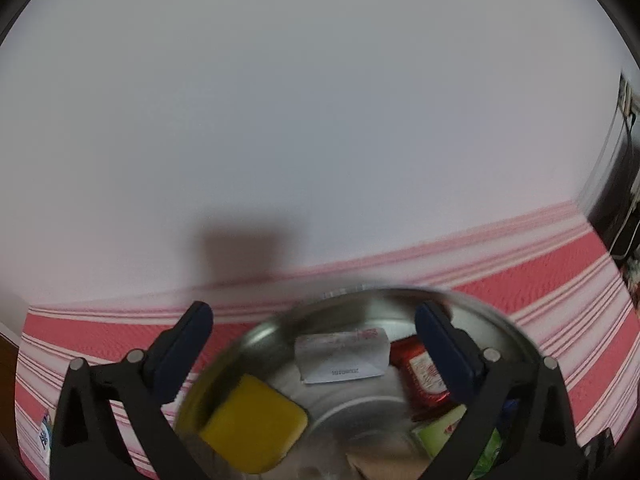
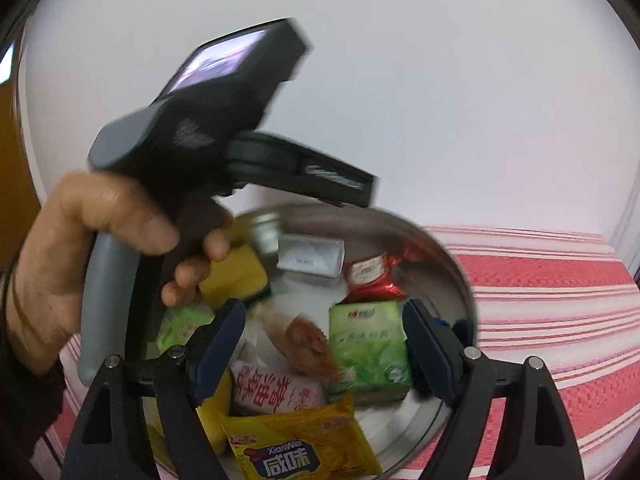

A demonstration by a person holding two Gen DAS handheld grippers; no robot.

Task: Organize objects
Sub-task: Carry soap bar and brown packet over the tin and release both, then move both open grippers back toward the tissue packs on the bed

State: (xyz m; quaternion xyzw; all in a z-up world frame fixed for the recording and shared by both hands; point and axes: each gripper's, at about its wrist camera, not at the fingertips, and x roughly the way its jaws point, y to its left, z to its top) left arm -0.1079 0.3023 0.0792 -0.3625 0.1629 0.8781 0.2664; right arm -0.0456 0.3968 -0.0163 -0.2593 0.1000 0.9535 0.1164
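Note:
A steel bowl (image 1: 472, 304) stands on a red and white striped cloth. In the left wrist view it holds a yellow sponge (image 1: 256, 424), a white packet (image 1: 340, 356), a red packet (image 1: 420, 376) and a green carton (image 1: 444, 436). My left gripper (image 1: 314, 312) hangs wide open over the bowl, gripping nothing. The right wrist view shows the bowl (image 2: 452, 264) with the green carton (image 2: 368, 344), a yellow cracker pack (image 2: 304, 448), a pink-lettered pack (image 2: 276, 392) and the sponge (image 2: 236, 276). My right gripper (image 2: 324, 308) is open; the carton lies between its fingers, unpressed.
A hand (image 2: 100, 240) holds the left gripper's grey handle over the bowl's left side. The striped cloth (image 2: 540, 280) runs back to a white wall (image 1: 320, 120). A dark object (image 1: 616, 200) stands at the cloth's far right corner.

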